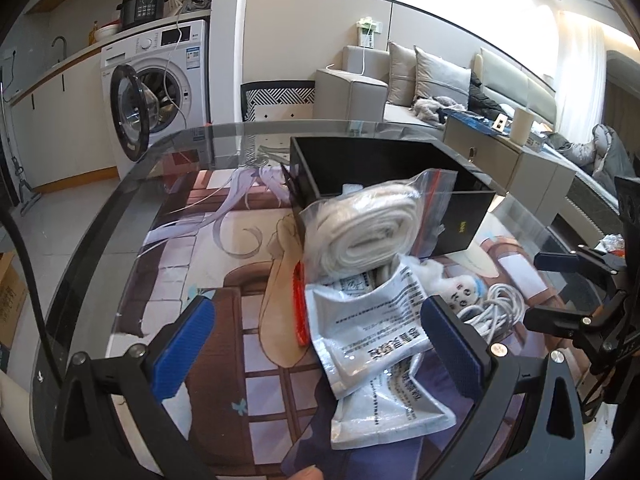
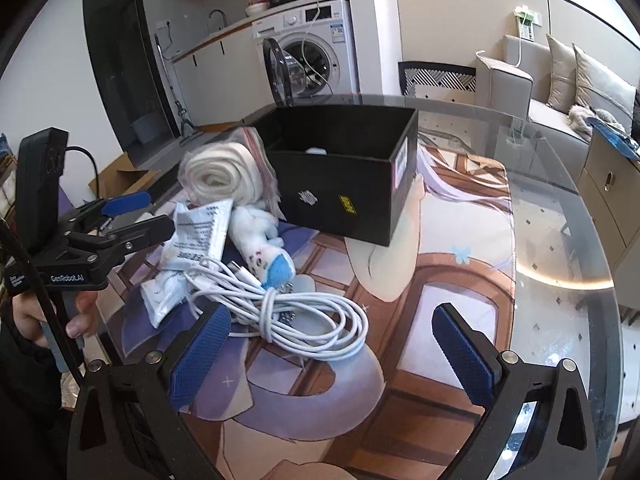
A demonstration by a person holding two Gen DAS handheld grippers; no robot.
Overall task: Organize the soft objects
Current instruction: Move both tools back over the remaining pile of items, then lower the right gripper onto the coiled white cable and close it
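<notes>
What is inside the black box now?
Inside the black box only a small white item shows near the front wall. The floor behind that wall is hidden.

The black box (image 2: 340,184) hides most of a white thing inside; I cannot identify it. My rolled cloth bag (image 2: 224,178) looks blurred, its red-edged side behind the box.
</notes>
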